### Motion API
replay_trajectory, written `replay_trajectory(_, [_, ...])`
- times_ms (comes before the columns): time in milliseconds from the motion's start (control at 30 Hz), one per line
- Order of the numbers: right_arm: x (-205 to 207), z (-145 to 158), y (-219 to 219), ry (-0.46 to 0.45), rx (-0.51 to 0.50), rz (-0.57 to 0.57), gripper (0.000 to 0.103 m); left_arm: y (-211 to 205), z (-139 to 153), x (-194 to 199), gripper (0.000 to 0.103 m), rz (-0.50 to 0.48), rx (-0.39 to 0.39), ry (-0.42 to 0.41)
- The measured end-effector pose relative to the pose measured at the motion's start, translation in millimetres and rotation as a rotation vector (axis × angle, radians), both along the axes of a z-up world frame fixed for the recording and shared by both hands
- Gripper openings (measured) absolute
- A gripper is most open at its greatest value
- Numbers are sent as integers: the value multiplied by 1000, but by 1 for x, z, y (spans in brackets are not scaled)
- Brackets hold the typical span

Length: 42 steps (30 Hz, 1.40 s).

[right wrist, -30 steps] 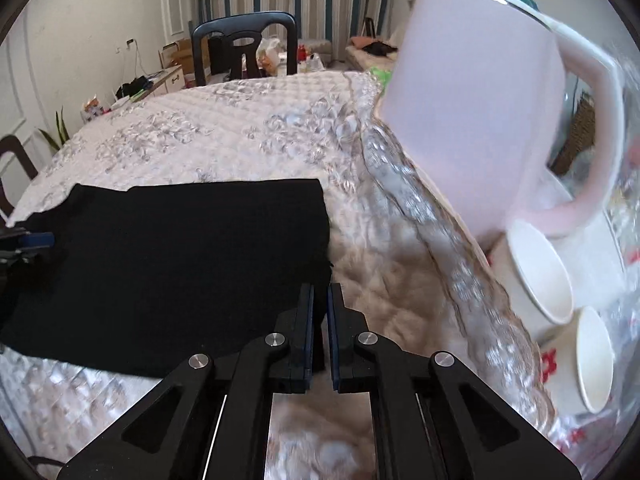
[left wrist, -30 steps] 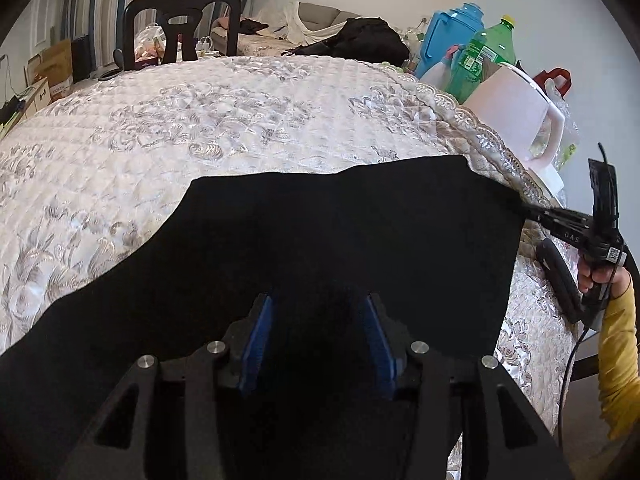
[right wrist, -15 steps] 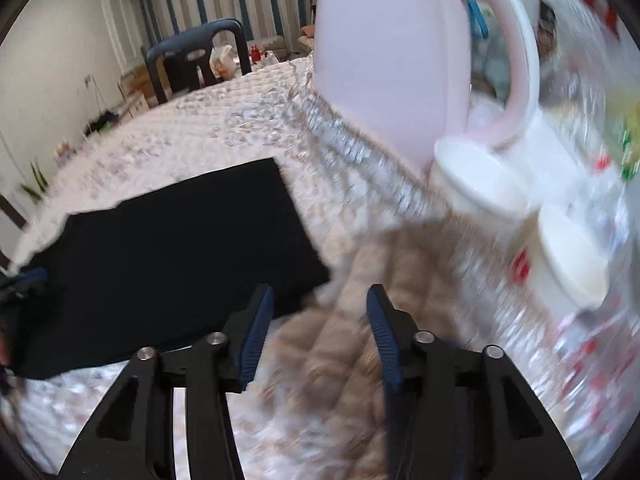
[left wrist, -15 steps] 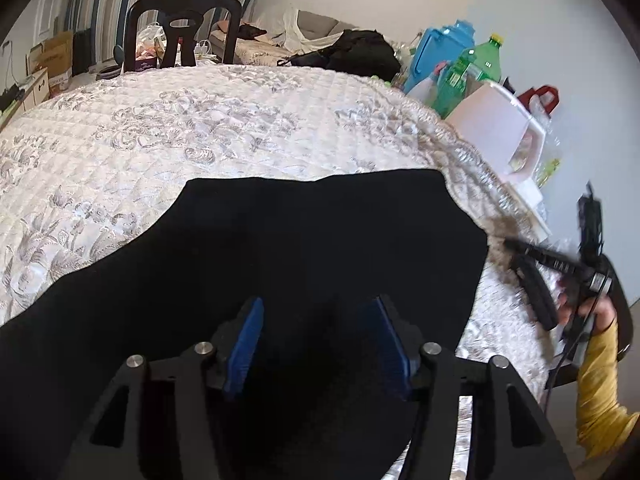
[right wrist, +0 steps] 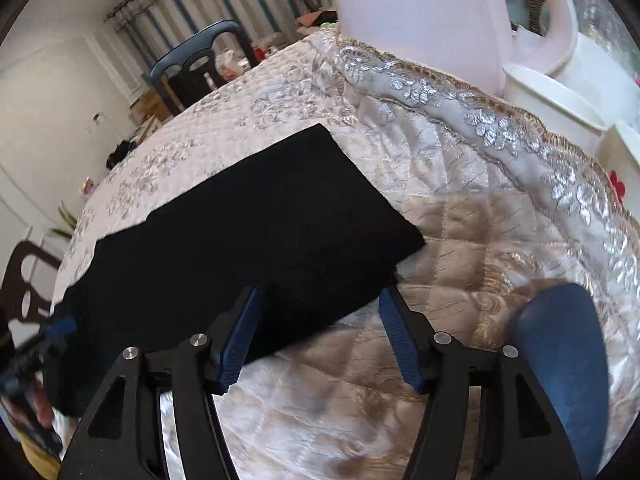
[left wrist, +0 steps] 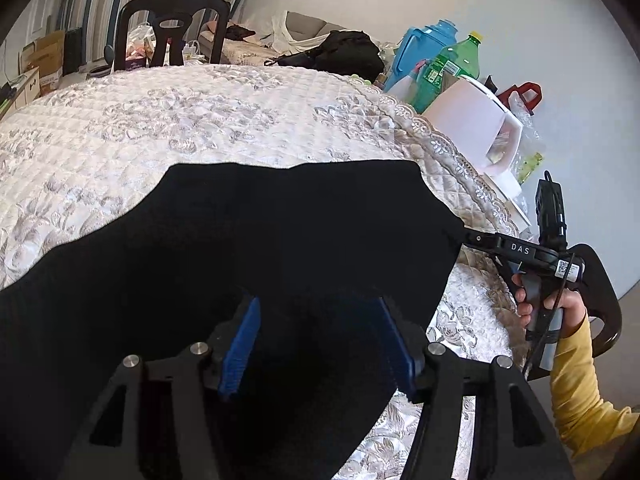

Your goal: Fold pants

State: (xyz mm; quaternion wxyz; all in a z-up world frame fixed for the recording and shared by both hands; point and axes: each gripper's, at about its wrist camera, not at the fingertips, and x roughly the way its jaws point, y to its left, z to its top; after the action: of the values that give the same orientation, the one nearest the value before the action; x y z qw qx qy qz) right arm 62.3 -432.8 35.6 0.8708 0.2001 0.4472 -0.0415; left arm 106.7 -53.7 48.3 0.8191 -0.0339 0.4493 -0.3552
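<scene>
— While the left gripper (left wrist: 318, 344) hangs over the black pants (left wrist: 260, 264), where does the cloth run?
— Ahead and to both sides of it. Its blue pads, which have just been spreading, stand apart with dark cloth showing between them, nothing pinched. The long axis runs left to right across the quilted table cover (left wrist: 160, 120). Far beyond is open room; the right edge is crowded by a pink kettle (left wrist: 472, 124) and bottles.
— And the right wrist view?
— The right gripper (right wrist: 320, 338) sits at the near right corner of the pants (right wrist: 260, 240). Its jaws have just opened and grip nothing; the corner lies between the left pad and the gap. This hand looks nearer the short end. Paper cups (right wrist: 552, 100) crowd the right.
</scene>
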Motion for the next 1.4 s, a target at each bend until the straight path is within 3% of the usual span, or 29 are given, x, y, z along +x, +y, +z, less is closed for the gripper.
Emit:
replay_trajectory(100, [-11,-1,5,-17,68,18,62,0,-2,-1,63,-1,-1,8])
replay_trajectory(367, [3,-4,8,-77,40,-23,63,-8,-4,0,63,-17,-28,20])
replay_trajectory(533, [13,-4,-19,-154,137,-153,63,-6,-7,3,63,-6,-45,50])
replay_trajectory(667, [14,-3,-18,-179,145,-161,62,-5,-4,10,63,15,-55,61])
replay_trajectory(733, [14,-1,-14,-191,102,-155,48,-6,-3,14,63,16,-72,72])
replay_trajectory(900, [15,0,-22,-196,120,-181,15,-15,3,18,63,0,-99,72])
replay_trajectory(1000, [13,9,-11,-217,31,-132,8,-23,8,21,63,-15,-107,61])
replay_trajectory(1200, [9,30,32,-301,-168,35,6,-41,16,35,63,-53,-156,74])
replay_trajectory(1400, [5,34,67,-341,-190,227,6,-57,17,49,69,-107,-218,114])
